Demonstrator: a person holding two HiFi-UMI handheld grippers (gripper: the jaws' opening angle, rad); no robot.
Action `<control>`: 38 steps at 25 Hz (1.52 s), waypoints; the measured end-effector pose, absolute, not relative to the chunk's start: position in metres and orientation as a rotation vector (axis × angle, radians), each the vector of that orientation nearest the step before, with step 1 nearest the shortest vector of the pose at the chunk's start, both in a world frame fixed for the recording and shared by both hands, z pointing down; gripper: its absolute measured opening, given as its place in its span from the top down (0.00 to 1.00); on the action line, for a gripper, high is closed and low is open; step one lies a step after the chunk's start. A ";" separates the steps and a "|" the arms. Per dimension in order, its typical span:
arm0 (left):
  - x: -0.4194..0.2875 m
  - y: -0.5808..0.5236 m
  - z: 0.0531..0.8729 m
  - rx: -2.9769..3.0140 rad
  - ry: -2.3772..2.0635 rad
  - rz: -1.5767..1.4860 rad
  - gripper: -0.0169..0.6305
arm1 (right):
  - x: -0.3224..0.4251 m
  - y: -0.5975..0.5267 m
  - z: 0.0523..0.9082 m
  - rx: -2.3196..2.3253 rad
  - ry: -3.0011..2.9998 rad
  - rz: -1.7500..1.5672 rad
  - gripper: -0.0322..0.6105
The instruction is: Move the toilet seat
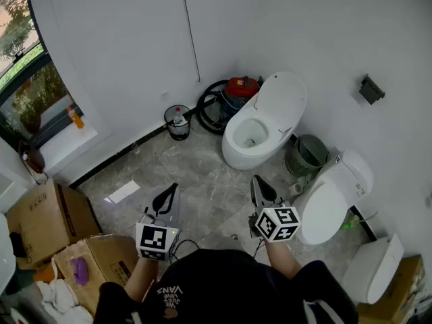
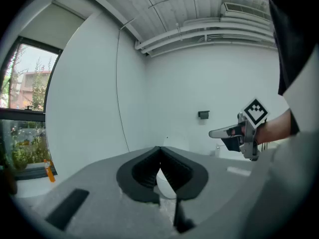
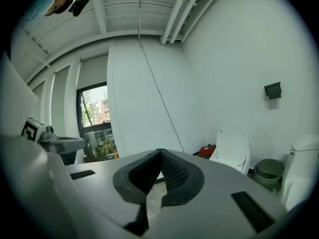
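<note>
A white toilet point(image 1: 251, 135) stands against the far wall with its seat and lid point(image 1: 282, 98) raised and leaning back. In the right gripper view the raised lid point(image 3: 233, 144) shows at the right. My left gripper point(image 1: 173, 188) is shut and empty, held over the floor well short of the bowl. My right gripper point(image 1: 256, 179) is also shut and empty, just in front of the bowl's near edge. From the left gripper view, the closed jaws point(image 2: 160, 149) point at the wall, with the right gripper point(image 2: 215, 132) off to the side.
A second toilet point(image 1: 328, 208) with its lid down stands at the right, a grey-green bin point(image 1: 308, 155) behind it. A red vacuum cleaner point(image 1: 240, 88) and a small bin point(image 1: 178, 123) sit by the wall. Cardboard boxes point(image 1: 48, 216) lie at the left.
</note>
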State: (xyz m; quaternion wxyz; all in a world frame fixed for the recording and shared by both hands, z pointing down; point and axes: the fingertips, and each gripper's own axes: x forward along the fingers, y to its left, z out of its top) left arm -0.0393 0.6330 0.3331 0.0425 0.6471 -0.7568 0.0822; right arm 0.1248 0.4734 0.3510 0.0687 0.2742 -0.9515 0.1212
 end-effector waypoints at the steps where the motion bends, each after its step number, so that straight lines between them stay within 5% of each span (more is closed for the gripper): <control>1: -0.040 0.632 0.334 1.981 -2.311 0.253 0.96 | 0.124 0.474 0.351 0.828 -2.863 0.364 0.95; 11: -0.043 0.606 0.344 1.999 -2.244 0.214 0.96 | 0.125 0.455 0.350 0.849 -2.888 0.443 0.95; 15: -0.049 0.573 0.353 2.049 -2.197 0.262 0.69 | 0.122 0.425 0.361 0.876 -2.847 0.489 0.77; 22: -0.053 0.508 0.359 2.093 -2.107 0.300 0.59 | 0.112 0.361 0.372 0.922 -2.813 0.541 0.61; 38: -0.108 0.358 0.365 1.995 -2.173 0.334 0.59 | 0.054 0.191 0.381 0.874 -2.825 0.591 0.60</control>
